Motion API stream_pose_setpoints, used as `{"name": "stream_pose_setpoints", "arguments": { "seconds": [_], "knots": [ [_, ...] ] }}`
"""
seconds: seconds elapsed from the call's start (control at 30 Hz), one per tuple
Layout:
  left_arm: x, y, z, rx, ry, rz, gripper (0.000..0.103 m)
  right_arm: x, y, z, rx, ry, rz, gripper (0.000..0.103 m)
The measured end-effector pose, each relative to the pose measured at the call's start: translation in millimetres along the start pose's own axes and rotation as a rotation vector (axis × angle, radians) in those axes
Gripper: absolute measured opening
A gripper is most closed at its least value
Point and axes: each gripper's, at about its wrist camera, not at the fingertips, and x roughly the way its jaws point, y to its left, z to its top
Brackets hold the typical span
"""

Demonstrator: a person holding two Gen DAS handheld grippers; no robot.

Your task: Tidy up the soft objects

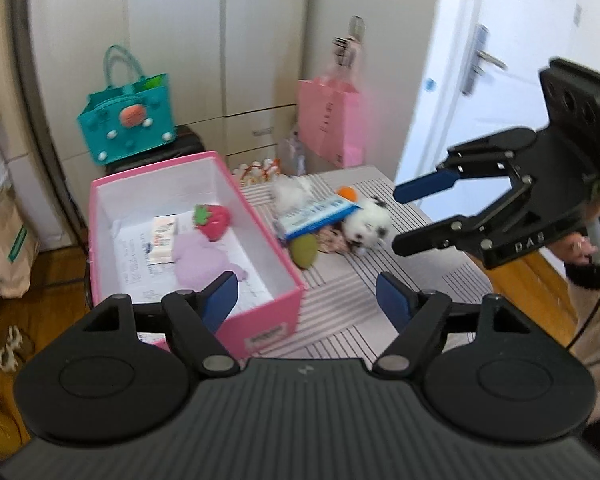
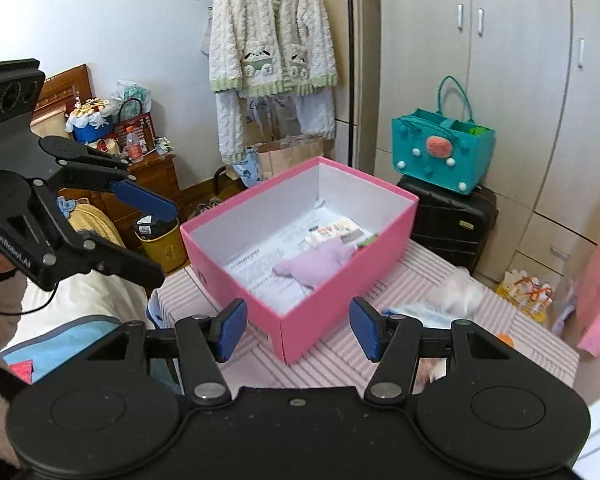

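Left wrist view: both tongs (image 1: 306,294) wide, empty.
Toys: panda (image 1: 366,222) ahead, right of box (image 1: 260,304).
Nearer: right tongs (image 1: 410,218).

left wrist: faces down-forward | right wrist: likewise | shared: pink box (image 1: 196,248)

A red strawberry plush (image 1: 214,220) and a lilac plush (image 1: 198,256) are seen lying inside the open pink box (image 1: 260,316); right of it, a black-and-white plush (image 1: 368,222) is left on the striped counter (image 1: 352,292).
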Motion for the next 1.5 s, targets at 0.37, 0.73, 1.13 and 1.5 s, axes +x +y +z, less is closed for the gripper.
{"name": "stream_pose_setpoints", "arguments": {
  "seconds": [0.37, 0.73, 1.13, 1.5],
  "knots": [
    [33, -54, -5, 0.111, 0.059, -0.064, 0.076, -28, -24, -62, 0.059, 0.015, -0.058, 0.066],
    [95, -80, -2, 0.127, 0.125, -0.133, 0.076, -30, -59, -118, 0.106, -0.055, -0.094, 0.072],
    [165, -83, 4, 0.046, 0.034, -0.145, 0.076, 7, -96, -150, 0.110, -0.174, -0.140, 0.078],
    [242, -68, 18, -0.125, -0.011, -0.169, 0.076, 53, -136, -151, 0.109, -0.258, -0.219, 0.078]
  ]
}}
